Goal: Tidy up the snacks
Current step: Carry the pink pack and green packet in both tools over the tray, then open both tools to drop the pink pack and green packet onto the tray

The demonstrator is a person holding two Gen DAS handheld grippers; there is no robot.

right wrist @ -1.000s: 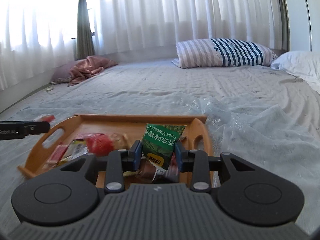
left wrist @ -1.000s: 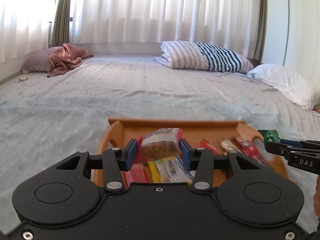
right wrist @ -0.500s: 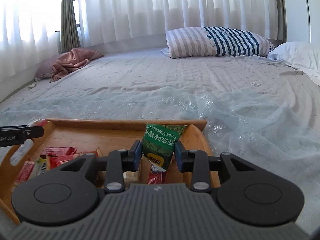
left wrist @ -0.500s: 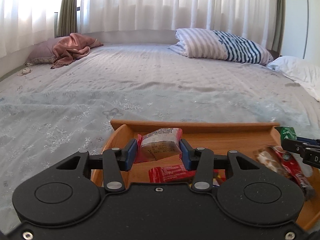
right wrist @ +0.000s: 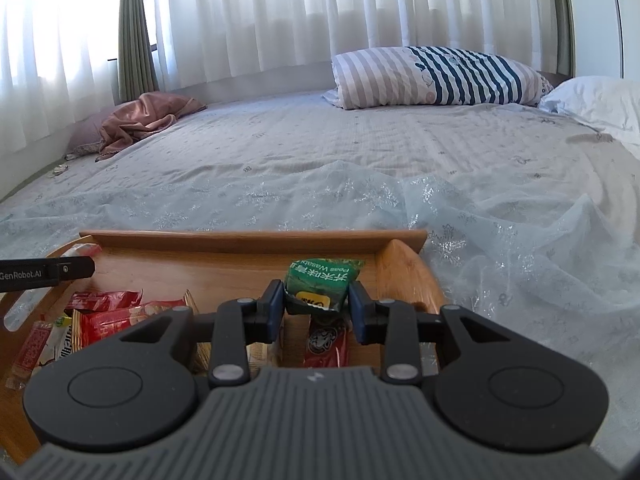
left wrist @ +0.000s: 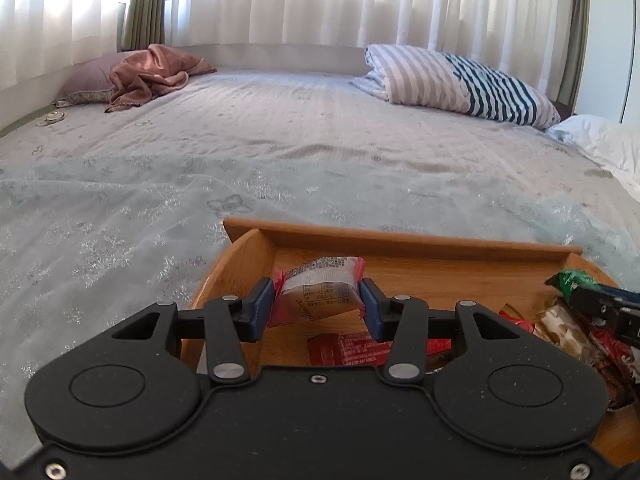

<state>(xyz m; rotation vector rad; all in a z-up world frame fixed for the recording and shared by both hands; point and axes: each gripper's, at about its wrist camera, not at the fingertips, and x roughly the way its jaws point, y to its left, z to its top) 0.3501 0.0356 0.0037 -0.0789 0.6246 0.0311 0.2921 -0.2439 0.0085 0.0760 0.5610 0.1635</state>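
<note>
- Wooden tray (left wrist: 420, 242) resting on bedspread (left wrist: 280, 152), loose red packets (right wrist: 104, 314) lying along its near floor.
- Left gripper (left wrist: 318, 300) clamping a clear-and-red wrapped cake (left wrist: 318, 290) by both side faces, hovering over the tray's left end.
- Right gripper (right wrist: 316, 298) pinching a green wasabi-pea packet (right wrist: 320, 282) across its lower half, above the tray's right end.
- Judging both as light, crinkly, slippery film: cake soft and crushable, peas shifting inside.
- Gripping mid-body, not on sealed fins; squeezing gently.
</note>
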